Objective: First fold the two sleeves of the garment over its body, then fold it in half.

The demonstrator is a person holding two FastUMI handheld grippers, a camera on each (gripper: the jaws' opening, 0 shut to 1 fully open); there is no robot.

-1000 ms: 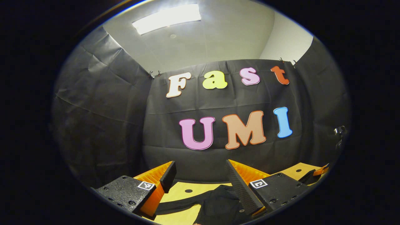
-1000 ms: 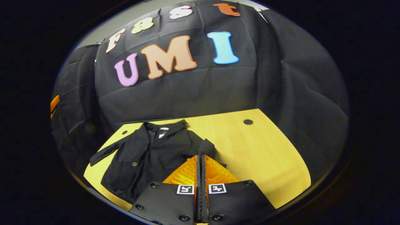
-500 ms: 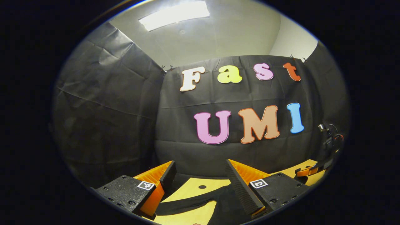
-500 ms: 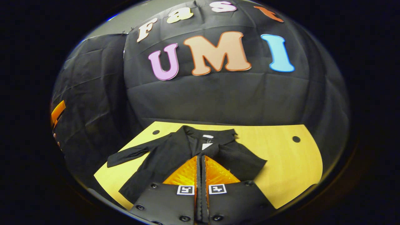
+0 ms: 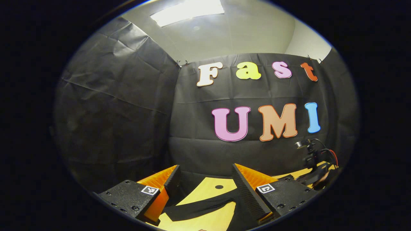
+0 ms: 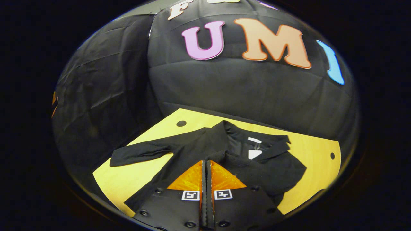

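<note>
One sleeve (image 6: 141,155) of the black shirt (image 6: 224,160) lies outstretched on the tabletop (image 6: 308,141). Right gripper (image 6: 206,162), fingers together, seemingly pinches the other sleeve over the body; release next. Left gripper (image 5: 205,176) hovers wide.

Garment (image 6: 205,150) flat on table (image 6: 314,179), one sleeve (image 6: 141,154) outstretched leftward, collar toward booth wall (image 6: 240,89).
</note>
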